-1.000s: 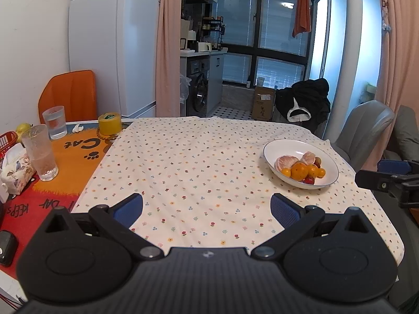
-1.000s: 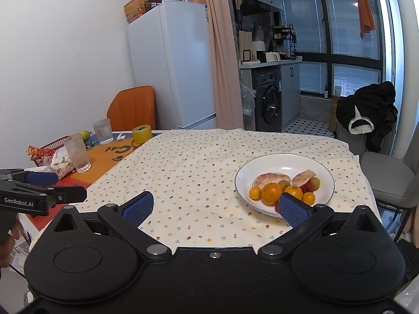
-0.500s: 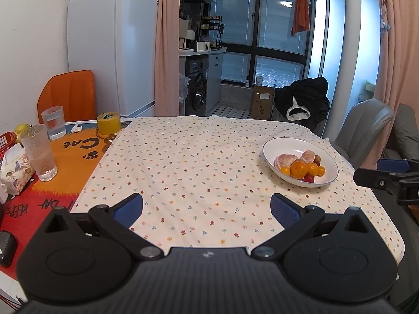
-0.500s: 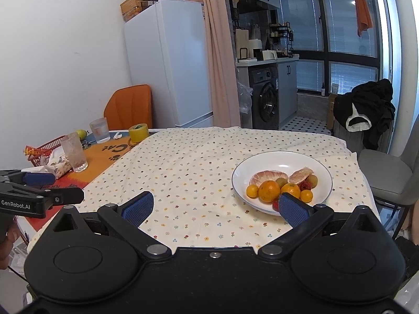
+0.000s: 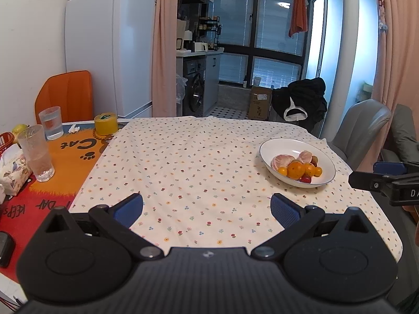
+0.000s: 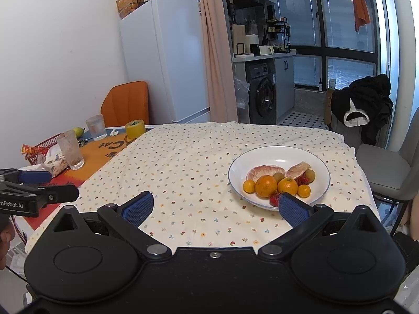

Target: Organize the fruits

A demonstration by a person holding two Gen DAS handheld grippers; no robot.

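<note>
A white plate (image 5: 272, 145) (image 6: 262, 157) sits on the right side of the flowered tablecloth (image 5: 196, 162) (image 6: 188, 162). It holds peeled pomelo pieces (image 6: 264, 171), an orange (image 5: 295, 169) (image 6: 266, 185), small yellow citrus and red fruits. My left gripper (image 5: 207, 208) is open over the cloth's near middle, well left of the plate. My right gripper (image 6: 214, 208) is open too, its right fingertip just in front of the plate's near rim. Nothing is between either pair of fingers. Each gripper shows at the edge of the other's view.
Left of the cloth an orange mat carries two glasses (image 5: 38, 154) (image 5: 51, 126), a yellow tape roll (image 5: 105, 123), a tissue pack (image 5: 13, 174) and a red basket (image 6: 39, 149). A grey chair (image 5: 361, 128) stands at the right, an orange chair (image 5: 65, 95) at the far left.
Both views have shifted slightly; the plate sits a little lower and nearer in the right wrist view. Both grippers stay open and nothing was taken hold of.
</note>
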